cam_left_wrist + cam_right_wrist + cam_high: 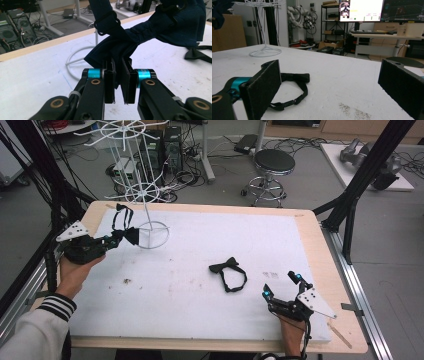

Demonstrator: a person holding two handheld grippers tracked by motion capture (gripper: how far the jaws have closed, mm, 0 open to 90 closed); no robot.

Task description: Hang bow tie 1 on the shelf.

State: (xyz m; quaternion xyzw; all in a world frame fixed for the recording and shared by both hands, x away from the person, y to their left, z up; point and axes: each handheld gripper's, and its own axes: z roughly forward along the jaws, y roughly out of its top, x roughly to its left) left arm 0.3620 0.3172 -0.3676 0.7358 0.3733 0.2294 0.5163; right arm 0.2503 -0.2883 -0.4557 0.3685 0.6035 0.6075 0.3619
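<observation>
A dark blue bow tie [129, 235] with its strap looped above it hangs just over the table's far left, and my left gripper [111, 240] is shut on it. In the left gripper view the jaws [120, 80] pinch one wing of that bow tie [140, 35]. A black bow tie [227, 270] with a buckled strap lies flat on the white mat [200, 310] right of centre. My right gripper [281, 285] rests open near the front right, a short way from it. In the right gripper view the black bow tie [294, 78] lies beyond the left pad, between wide-apart jaws [332, 87].
A white wire display stand [150, 227] rises from a ring base at the far left, right beside the held tie; its ring base [75, 58] and the stand [265, 51] show in both gripper views. A wooden stick [340, 333] lies at the front right edge. Black frame posts [367, 170] flank the table.
</observation>
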